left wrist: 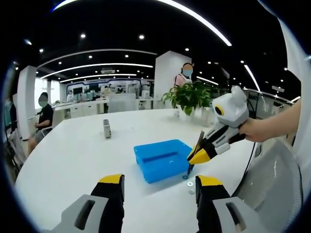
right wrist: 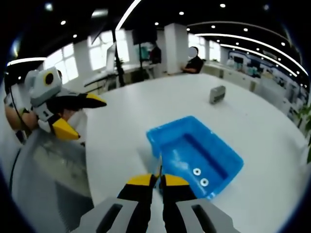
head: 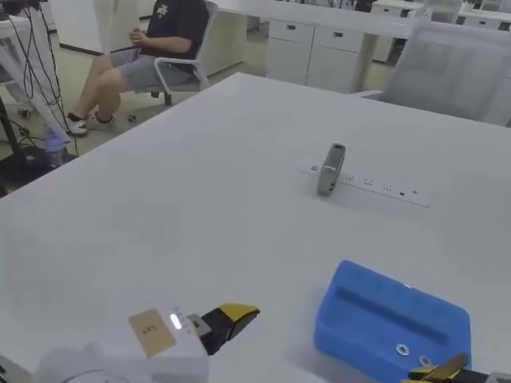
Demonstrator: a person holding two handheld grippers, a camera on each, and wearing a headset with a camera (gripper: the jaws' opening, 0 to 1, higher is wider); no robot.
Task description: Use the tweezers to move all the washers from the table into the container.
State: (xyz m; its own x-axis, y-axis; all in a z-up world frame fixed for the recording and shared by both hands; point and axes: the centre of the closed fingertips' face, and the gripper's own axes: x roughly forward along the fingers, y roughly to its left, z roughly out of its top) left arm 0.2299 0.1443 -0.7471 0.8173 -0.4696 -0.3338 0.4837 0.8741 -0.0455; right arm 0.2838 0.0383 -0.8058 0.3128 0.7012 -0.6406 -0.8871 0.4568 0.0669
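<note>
Tabletop (right wrist: 146,107) container (right wrist: 218,158): 2 washers (right wrist: 197,171) beyond right gripper's (right wrist: 159,180) jaws pinching tweezers (right wrist: 159,167).

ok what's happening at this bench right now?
A person with a gripper in each hand is loading the blue container. The right gripper is shut on the tweezers, whose tips point down beside the container. The left gripper is open, holding nothing. Two washers lie in the container; at least two stray washers sit on the table beside it.

The left tool (left wrist: 160,179) and right tool (right wrist: 158,179) have grey bodies, yellow-tipped black jaws.
</note>
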